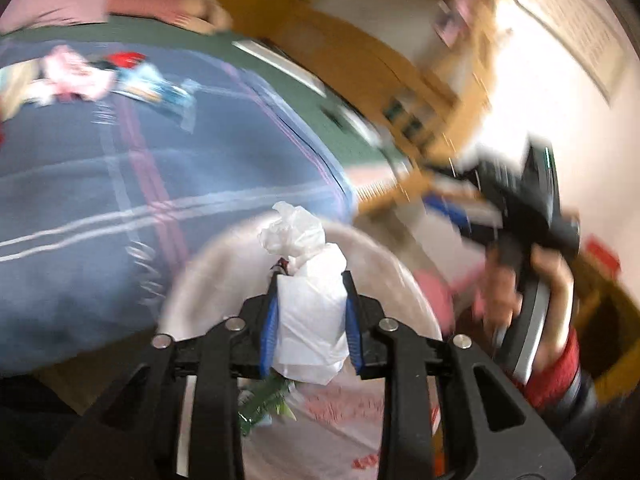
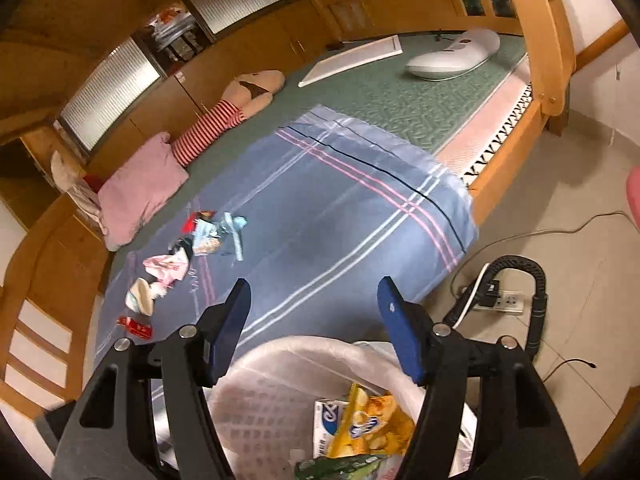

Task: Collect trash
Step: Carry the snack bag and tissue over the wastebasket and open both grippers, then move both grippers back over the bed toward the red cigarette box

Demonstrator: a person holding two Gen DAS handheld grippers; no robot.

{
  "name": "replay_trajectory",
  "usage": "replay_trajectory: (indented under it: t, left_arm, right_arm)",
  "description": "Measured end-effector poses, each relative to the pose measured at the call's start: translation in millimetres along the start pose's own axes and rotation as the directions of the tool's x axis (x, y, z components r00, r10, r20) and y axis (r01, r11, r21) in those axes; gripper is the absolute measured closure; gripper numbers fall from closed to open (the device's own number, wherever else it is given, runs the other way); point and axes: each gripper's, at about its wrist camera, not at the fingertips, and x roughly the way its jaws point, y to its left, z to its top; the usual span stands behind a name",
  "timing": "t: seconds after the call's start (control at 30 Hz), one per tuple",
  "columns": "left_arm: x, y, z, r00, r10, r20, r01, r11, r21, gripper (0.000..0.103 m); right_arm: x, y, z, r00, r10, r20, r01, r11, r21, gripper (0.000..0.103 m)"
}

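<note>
My left gripper [image 1: 310, 312] is shut on a crumpled white plastic bag [image 1: 310, 320] and holds it over the lined trash bin [image 1: 400, 272]. My right gripper [image 2: 314, 308] is open and empty, above the same bin [image 2: 260, 396], which holds a yellow snack packet [image 2: 372, 424], a white carton [image 2: 326, 420] and a green wrapper [image 2: 340, 466]. Several wrappers [image 2: 208, 236] and a red packet [image 2: 135, 327] lie on the blue striped blanket [image 2: 340, 216]; the wrappers also show in the blurred left wrist view [image 1: 120, 76]. The right gripper shows in the left wrist view [image 1: 520, 216].
The blanket lies on a green mattress [image 2: 400, 96] in a wooden bed frame [image 2: 548, 40]. A pink pillow [image 2: 140, 184], a plush doll [image 2: 240, 96], a white board [image 2: 352, 60] and a white device [image 2: 456, 54] lie on the bed. A power strip [image 2: 500, 300] and cables lie on the tiled floor.
</note>
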Motion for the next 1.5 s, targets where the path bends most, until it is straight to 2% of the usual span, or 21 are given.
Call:
replay_trajectory:
  t: [0.03, 0.1, 0.17, 0.33, 0.43, 0.5, 0.6, 0.7, 0.77, 0.8, 0.9, 0.97, 1.0, 1.03, 1.1, 1.13, 1.17, 1.23, 1.3, 1.43, 1.5]
  left_arm:
    - [8.7, -5.8, -4.5, 0.999, -0.01, -0.034, 0.012, 0.999, 0.04, 0.062]
    - [20.5, -12.9, -14.0, 0.997, -0.008, -0.081, 0.016, 0.995, 0.1, 0.03]
    - [21.2, -14.2, -16.3, 0.997, 0.017, -0.077, -0.008, 0.993, 0.119, 0.016]
    - [-4.9, 6.5, -1.3, 0.994, 0.105, 0.018, -0.106, 0.992, 0.067, 0.01]
    - [-35.9, 29.0, 16.6, 0.965, 0.238, 0.107, -0.242, 0.97, 0.035, 0.009]
    - [-56.9, 48.5, 32.3, 0.917, 0.361, 0.169, -0.366, 0.931, -0.002, 0.007]
    - [-83.2, 78.0, 55.9, 0.814, 0.543, 0.207, -0.549, 0.835, -0.03, 0.006]
    - [-102.1, 114.6, 78.3, 0.687, 0.697, 0.206, -0.701, 0.71, -0.066, 0.006]
    - [-115.7, 136.7, 85.8, 0.635, 0.744, 0.208, -0.74, 0.663, -0.112, 0.006]
    - [-122.2, 146.4, 89.1, 0.62, 0.756, 0.207, -0.747, 0.65, -0.138, 0.006]
    - [-144.8, 176.4, 92.4, 0.554, 0.815, 0.167, -0.774, 0.579, -0.257, 0.006]
    - [-156.4, 194.7, 87.7, 0.499, 0.859, 0.114, -0.786, 0.504, -0.359, 0.006]
    - [-159.8, 201.1, 84.9, 0.484, 0.871, 0.089, -0.786, 0.477, -0.393, 0.006]
    - [-165.4, 213.0, 78.6, 0.468, 0.883, 0.036, -0.783, 0.434, -0.445, 0.006]
    - [-174.9, 226.4, 66.7, 0.468, 0.883, -0.021, -0.767, 0.394, -0.506, 0.006]
    - [-181.8, 232.5, 60.3, 0.479, 0.877, -0.038, -0.74, 0.381, -0.554, 0.006]
    - [-188.9, 237.3, 54.7, 0.499, 0.866, -0.038, -0.706, 0.38, -0.598, 0.006]
    - [-196.3, 242.2, 46.8, 0.521, 0.853, -0.04, -0.664, 0.375, -0.647, 0.006]
    - [-201.2, 245.7, 40.4, 0.528, 0.848, -0.052, -0.643, 0.359, -0.677, 0.005]
    - [-201.5, 254.9, 37.0, 0.56, 0.826, -0.064, -0.613, 0.362, -0.702, 0.004]
    - [-200.9, 254.0, 34.5, 0.562, 0.824, -0.066, -0.608, 0.358, -0.709, 0.004]
  right_arm:
    - [3.0, 1.0, -0.4, 1.0, 0.002, -0.008, -0.002, 1.0, 0.002, 0.037]
    - [10.2, 5.2, -3.4, 1.0, -0.014, -0.019, 0.014, 1.0, -0.009, 0.037]
    - [18.8, 8.3, -7.1, 0.999, -0.025, -0.035, 0.024, 0.999, -0.021, 0.037]
    - [29.4, 11.8, -13.3, 0.997, -0.01, -0.074, 0.009, 1.0, -0.01, 0.037]
    - [33.2, 18.1, -15.3, 0.997, -0.015, -0.08, 0.013, 0.999, -0.031, 0.037]
    - [34.2, 23.7, -16.5, 0.997, -0.016, -0.079, 0.013, 0.999, -0.043, 0.037]
    - [37.0, 35.4, -18.4, 0.996, -0.013, -0.088, 0.007, 0.998, -0.065, 0.037]
    - [40.9, 47.3, -19.6, 0.995, -0.004, -0.099, -0.005, 0.996, -0.092, 0.037]
    - [43.3, 56.9, -22.2, 0.995, -0.009, -0.103, -0.003, 0.993, -0.119, 0.036]
    - [44.5, 60.7, -23.2, 0.995, -0.012, -0.104, -0.001, 0.992, -0.129, 0.035]
    - [52.4, 75.2, -27.4, 0.993, -0.017, -0.12, -0.002, 0.988, -0.157, 0.035]
    - [59.6, 85.8, -30.2, 0.991, -0.017, -0.136, -0.006, 0.985, -0.173, 0.035]
    - [65.0, 95.5, -32.7, 0.989, -0.015, -0.146, -0.012, 0.982, -0.186, 0.035]
    - [68.2, 101.7, -34.7, 0.988, -0.011, -0.153, -0.02, 0.981, -0.195, 0.035]
    - [77.1, 119.0, -40.5, 0.985, 0.001, -0.174, -0.04, 0.975, -0.22, 0.035]
    - [80.2, 125.1, -43.0, 0.983, 0.006, -0.182, -0.049, 0.972, -0.228, 0.035]
    - [84.0, 132.6, -45.9, 0.981, 0.012, -0.193, -0.058, 0.97, -0.236, 0.035]
    - [93.2, 150.1, -52.2, 0.975, 0.025, -0.221, -0.082, 0.964, -0.253, 0.035]
    - [101.3, 166.6, -58.5, 0.969, 0.043, -0.244, -0.108, 0.96, -0.259, 0.035]
    - [108.8, 191.0, -69.4, 0.96, 0.061, -0.272, -0.14, 0.95, -0.28, 0.035]
    - [110.5, 201.4, -74.6, 0.957, 0.063, -0.282, -0.15, 0.943, -0.298, 0.035]
